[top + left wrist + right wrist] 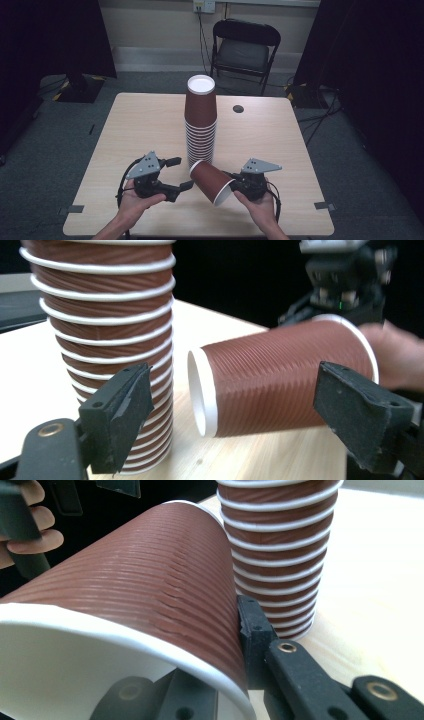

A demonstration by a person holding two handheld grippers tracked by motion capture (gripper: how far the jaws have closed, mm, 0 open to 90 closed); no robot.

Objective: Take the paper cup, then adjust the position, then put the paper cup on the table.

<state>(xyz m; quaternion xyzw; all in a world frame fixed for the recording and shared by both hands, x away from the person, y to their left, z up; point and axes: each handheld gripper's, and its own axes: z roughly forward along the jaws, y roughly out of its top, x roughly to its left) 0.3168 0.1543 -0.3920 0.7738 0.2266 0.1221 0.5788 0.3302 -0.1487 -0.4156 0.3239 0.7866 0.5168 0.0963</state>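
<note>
**One cup off the stack, in the right tool**

The cup (150,595) lies tilted in the right tool (231,186), clamped at its rim, just beside the stack (201,122) on the bench (145,130). The left tool (181,173) stands apart and empty, near the stack. I judge one cup is separated; the rest remain stacked.

1. A stack of cups (201,125) stands mid-table (140,125).
2. A single cup (211,181) lies tilted just before the stack's base.
3. A chair (245,50) stands behind the table.
</note>
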